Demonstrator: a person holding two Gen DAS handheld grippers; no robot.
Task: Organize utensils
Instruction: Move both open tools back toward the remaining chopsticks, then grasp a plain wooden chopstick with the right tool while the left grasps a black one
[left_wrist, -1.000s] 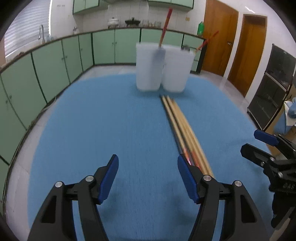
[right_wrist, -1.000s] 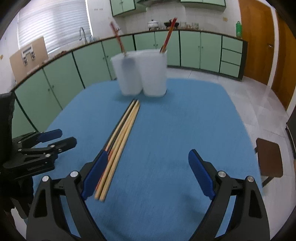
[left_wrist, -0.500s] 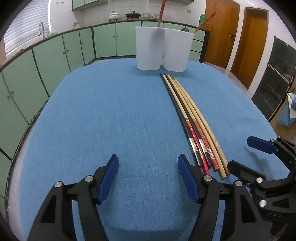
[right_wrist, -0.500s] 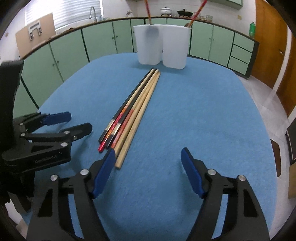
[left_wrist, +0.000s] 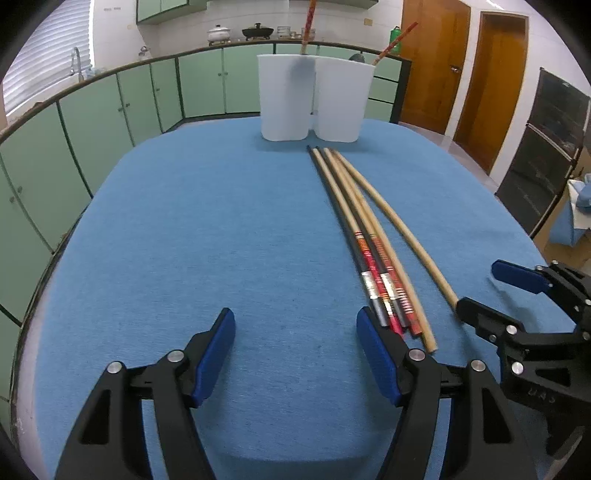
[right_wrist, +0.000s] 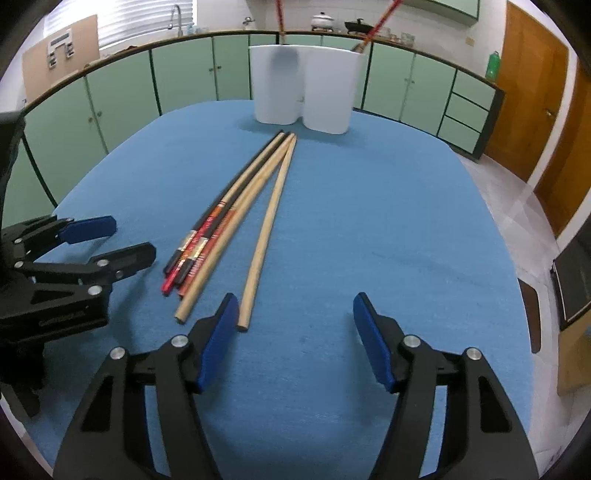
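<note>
Right wrist view: we risk nudging the lone pale chopstick (right_wrist: 263, 236) away, because its near end lies just beside our right tongs' (right_wrist: 293, 338) left finger. Both right and left tongs (left_wrist: 295, 352) gape wide, holding nothing. The chopstick bundle (left_wrist: 365, 240) lies ahead on the desk (left_wrist: 184, 240), before two white cups (right_wrist: 301, 88).

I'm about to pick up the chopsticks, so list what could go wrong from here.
1. The lone wooden chopstick lies splayed from the bundle, its near end just off the right tool's left finger; a slightly off closure could roll it away.
2. The bundled sticks touch, so gripping one may drag its neighbours.
3. The left tool sits close beside the bundle's ends; the two tools could collide.
</note>
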